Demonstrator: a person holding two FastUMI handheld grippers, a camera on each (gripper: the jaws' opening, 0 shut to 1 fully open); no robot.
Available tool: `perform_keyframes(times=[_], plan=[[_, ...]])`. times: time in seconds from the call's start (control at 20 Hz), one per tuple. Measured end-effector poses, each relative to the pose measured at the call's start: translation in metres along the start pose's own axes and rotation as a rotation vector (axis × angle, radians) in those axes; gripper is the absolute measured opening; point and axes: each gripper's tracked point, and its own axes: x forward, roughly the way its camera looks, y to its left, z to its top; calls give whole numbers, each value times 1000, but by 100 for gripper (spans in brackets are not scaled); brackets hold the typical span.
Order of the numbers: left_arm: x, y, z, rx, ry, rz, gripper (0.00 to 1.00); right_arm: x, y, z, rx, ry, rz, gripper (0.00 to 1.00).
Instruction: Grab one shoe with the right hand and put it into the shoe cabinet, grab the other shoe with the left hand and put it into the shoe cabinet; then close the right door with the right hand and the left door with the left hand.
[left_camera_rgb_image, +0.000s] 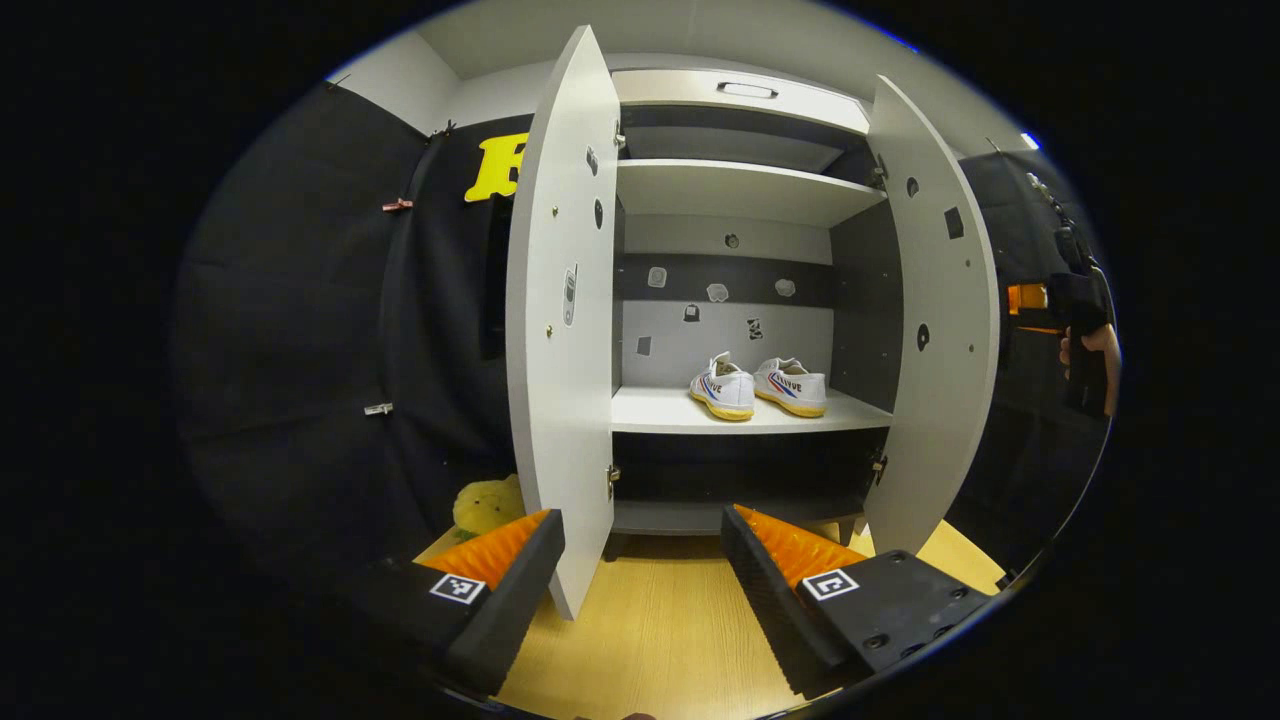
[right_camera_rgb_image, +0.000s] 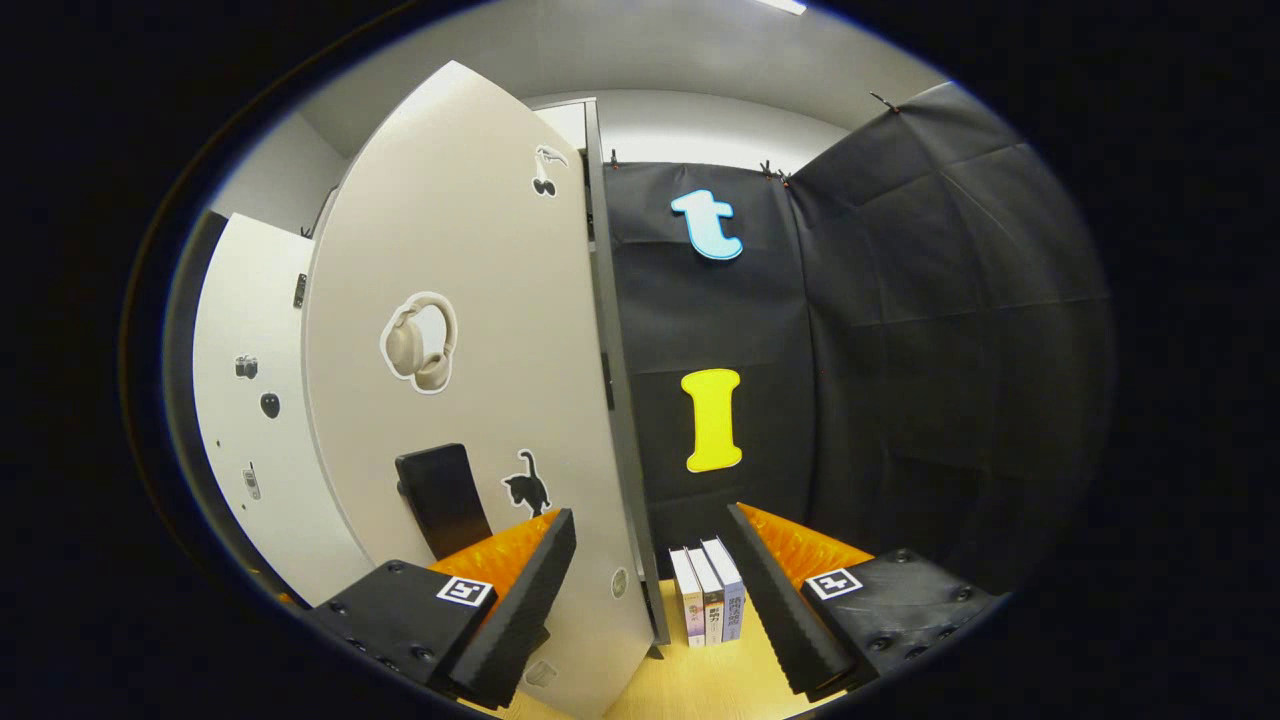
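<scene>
Two white shoes (left_camera_rgb_image: 757, 388) with yellow soles stand side by side on the middle shelf (left_camera_rgb_image: 660, 410) of the white shoe cabinet (left_camera_rgb_image: 740, 190). Both doors are swung open: the left door (left_camera_rgb_image: 560, 330) and the right door (left_camera_rgb_image: 945, 330). My left gripper (left_camera_rgb_image: 642, 518) is open in front of the cabinet, low above the floor, and the left door's lower edge shows between its fingers. My right gripper (right_camera_rgb_image: 650, 512) is open at the outer face of the right door (right_camera_rgb_image: 470, 330), whose free edge stands between its fingers, near a black handle (right_camera_rgb_image: 445, 495). A hand holds that gripper (left_camera_rgb_image: 1085, 340) right of the door.
Three books (right_camera_rgb_image: 710, 600) stand upright on the wooden floor (left_camera_rgb_image: 660, 630) against the black cloth wall. A yellow object (left_camera_rgb_image: 485, 503) lies on the floor behind the left door. The cabinet has an upper shelf (left_camera_rgb_image: 740, 190) and a dark lower compartment (left_camera_rgb_image: 740, 480).
</scene>
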Motion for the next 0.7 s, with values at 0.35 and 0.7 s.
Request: perform_keyframes(times=[0.35,0.7], plan=[[-6,13,2,3,-7,3,99,8,51,-12,28,16,65,98],[-20,41,-7,-44,23,36,99,-7,103,-34,-31,25,136,98]])
